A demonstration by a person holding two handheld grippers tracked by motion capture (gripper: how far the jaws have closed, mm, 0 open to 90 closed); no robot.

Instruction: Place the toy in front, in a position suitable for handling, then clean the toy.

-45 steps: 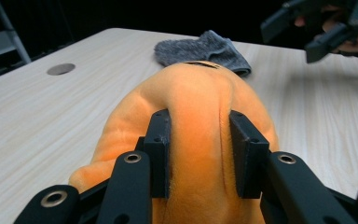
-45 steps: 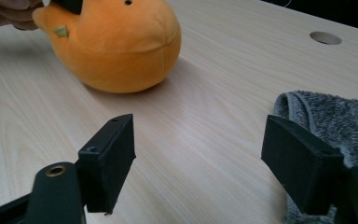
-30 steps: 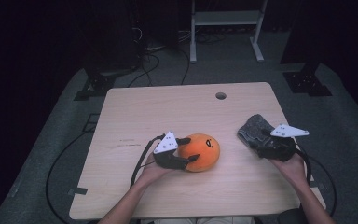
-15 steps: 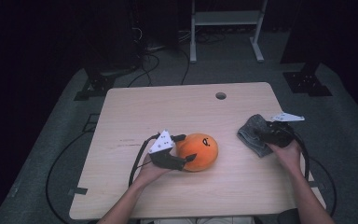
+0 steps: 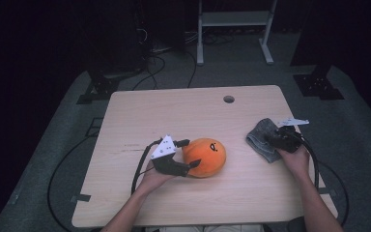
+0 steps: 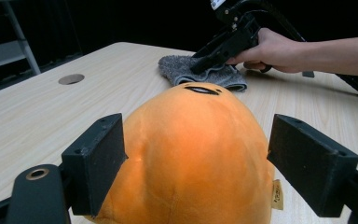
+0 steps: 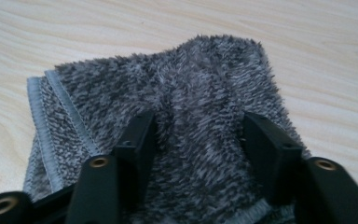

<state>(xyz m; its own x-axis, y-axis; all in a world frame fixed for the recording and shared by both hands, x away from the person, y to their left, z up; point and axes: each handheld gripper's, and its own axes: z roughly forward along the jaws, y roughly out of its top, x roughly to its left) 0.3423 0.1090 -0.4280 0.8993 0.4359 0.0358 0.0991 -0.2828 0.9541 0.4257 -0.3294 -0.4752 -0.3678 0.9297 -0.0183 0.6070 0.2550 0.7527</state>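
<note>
Straddling an orange plush toy [image 6: 191,154], the left hand-held gripper [image 5: 182,155] has its jaws spread wide, one on each side of the toy's rounded body; the left pad meets the plush, the right stands just clear. The toy rests on the wooden bench [image 5: 174,111] near its middle, a small dark face mark on its far end. The right hand-held gripper [image 7: 198,140] is parted about halfway, jaws pressed down into a folded grey towel [image 7: 186,88], a ridge of pile bunched between them. The towel lies flat near the bench's right edge. A round cable hole [image 5: 229,99] sits toward the far edge.
</note>
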